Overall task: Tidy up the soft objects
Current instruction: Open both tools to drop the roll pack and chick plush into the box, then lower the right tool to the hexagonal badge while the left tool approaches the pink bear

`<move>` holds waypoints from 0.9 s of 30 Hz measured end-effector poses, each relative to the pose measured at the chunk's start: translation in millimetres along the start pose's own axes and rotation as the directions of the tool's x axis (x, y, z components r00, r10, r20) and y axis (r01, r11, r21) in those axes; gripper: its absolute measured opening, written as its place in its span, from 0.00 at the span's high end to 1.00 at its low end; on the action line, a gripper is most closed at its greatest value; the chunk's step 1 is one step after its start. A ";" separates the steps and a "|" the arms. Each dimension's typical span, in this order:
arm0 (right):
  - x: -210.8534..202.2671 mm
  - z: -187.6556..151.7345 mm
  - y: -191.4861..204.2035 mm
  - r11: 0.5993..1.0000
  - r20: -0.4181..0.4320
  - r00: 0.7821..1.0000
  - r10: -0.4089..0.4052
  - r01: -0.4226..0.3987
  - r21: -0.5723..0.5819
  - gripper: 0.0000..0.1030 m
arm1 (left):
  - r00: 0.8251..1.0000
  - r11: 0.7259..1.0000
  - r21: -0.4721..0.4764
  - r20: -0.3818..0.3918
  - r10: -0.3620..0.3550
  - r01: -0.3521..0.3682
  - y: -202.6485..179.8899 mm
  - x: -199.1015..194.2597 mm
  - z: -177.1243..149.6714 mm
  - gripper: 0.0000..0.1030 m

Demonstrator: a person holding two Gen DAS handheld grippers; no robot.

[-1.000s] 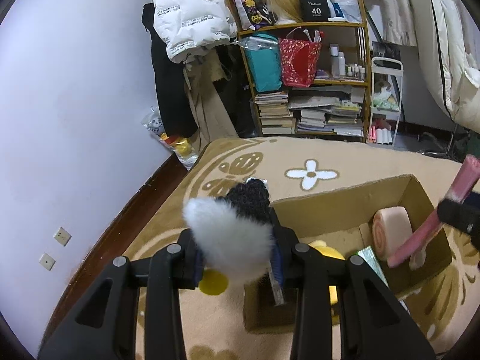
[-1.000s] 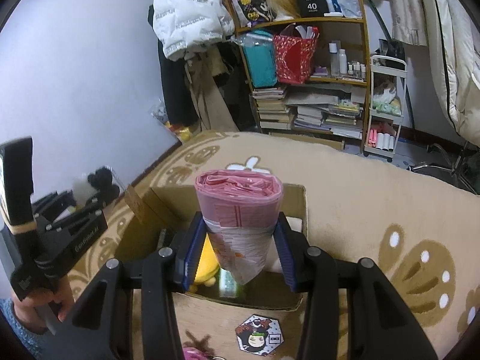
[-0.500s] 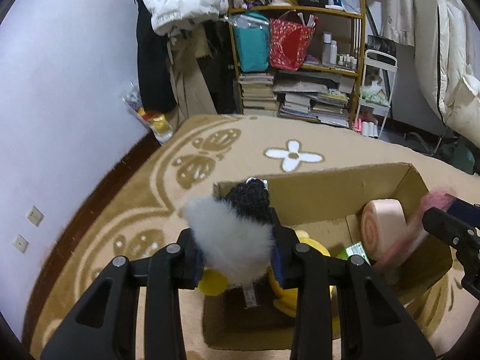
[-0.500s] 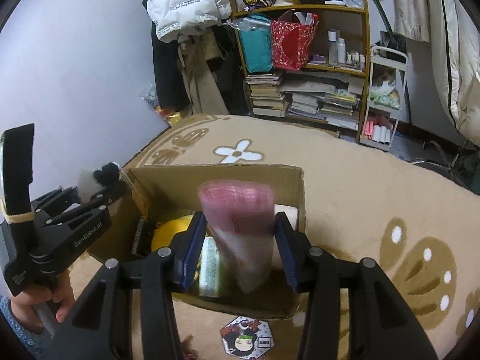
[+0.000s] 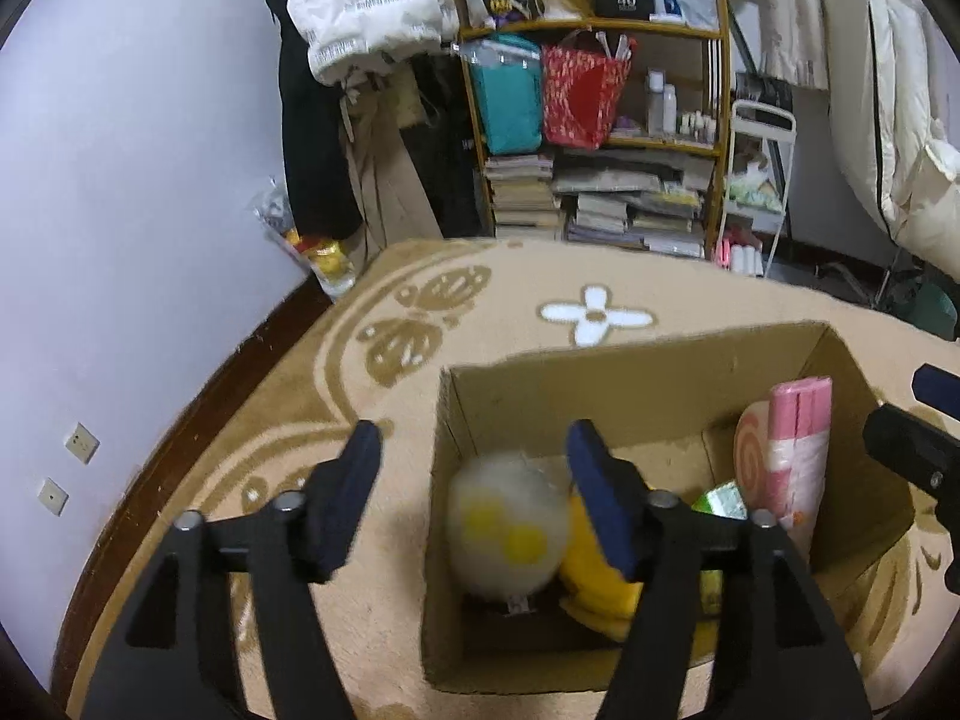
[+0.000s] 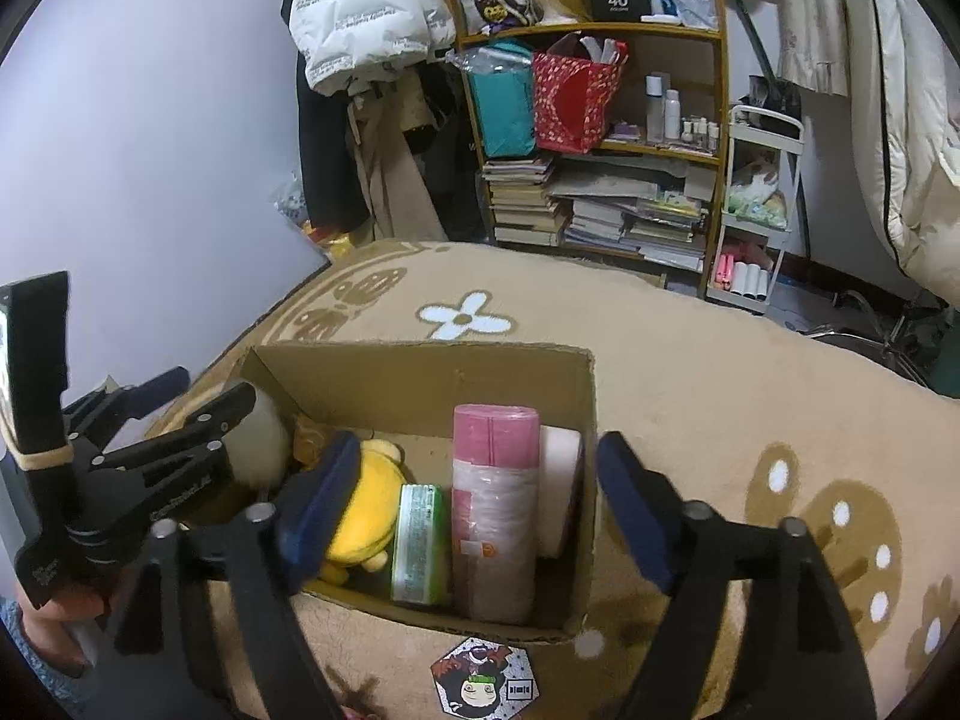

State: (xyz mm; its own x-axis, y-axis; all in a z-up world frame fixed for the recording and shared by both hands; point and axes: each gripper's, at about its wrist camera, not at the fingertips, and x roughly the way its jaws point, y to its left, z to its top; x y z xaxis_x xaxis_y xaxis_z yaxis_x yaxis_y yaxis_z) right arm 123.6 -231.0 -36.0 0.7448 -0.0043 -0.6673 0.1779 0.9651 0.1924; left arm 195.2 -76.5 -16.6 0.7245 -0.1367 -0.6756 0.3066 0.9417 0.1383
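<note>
An open cardboard box (image 5: 654, 372) (image 6: 420, 372) stands on the beige carpet. My left gripper (image 5: 474, 480) is open above its left end; a blurred white fluffy plush (image 5: 507, 531) with yellow spots is below it inside the box. My right gripper (image 6: 474, 516) is open over the box's near edge. A pink roll (image 6: 495, 510) (image 5: 798, 450) stands upright in the box beside a pink-and-white swirl roll (image 6: 561, 492), a green packet (image 6: 420, 540) and a yellow plush (image 6: 366, 510).
A cluttered shelf (image 5: 600, 138) with books and bags stands by the far wall, with a white cart (image 5: 753, 192) beside it. A hexagonal sticker (image 6: 483, 681) lies on the carpet in front of the box. The wall (image 5: 120, 240) is on the left.
Both grippers opened. The fluffy plush left my left gripper and dropped into the box. The pink roll left my right gripper and now stands in the box.
</note>
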 end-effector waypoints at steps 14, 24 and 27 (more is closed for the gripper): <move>-28.2 -6.2 -4.9 0.998 0.003 0.999 -0.046 0.045 0.036 0.00 | 0.998 1.000 0.001 0.059 0.018 -0.018 15.2 -51.7 -15.3 0.00; -30.2 -27.7 -15.7 0.994 -0.069 0.994 -0.082 0.087 0.065 0.00 | 0.999 0.998 0.045 0.002 0.033 -0.033 12.6 -67.8 -46.1 0.00; -28.7 -34.5 -19.5 0.995 -0.094 0.994 -0.057 0.064 0.078 0.00 | 0.999 0.998 0.054 -0.013 0.039 -0.038 7.8 -69.7 -56.1 0.00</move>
State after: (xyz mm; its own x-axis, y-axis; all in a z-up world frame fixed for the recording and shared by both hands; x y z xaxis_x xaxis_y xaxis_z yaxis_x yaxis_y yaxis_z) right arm 76.6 -240.7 -45.4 0.6695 -0.0345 -0.7420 0.2753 0.9393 0.2047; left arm 112.4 -42.4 -9.1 0.7276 -0.0959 -0.6793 0.3117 0.9283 0.2028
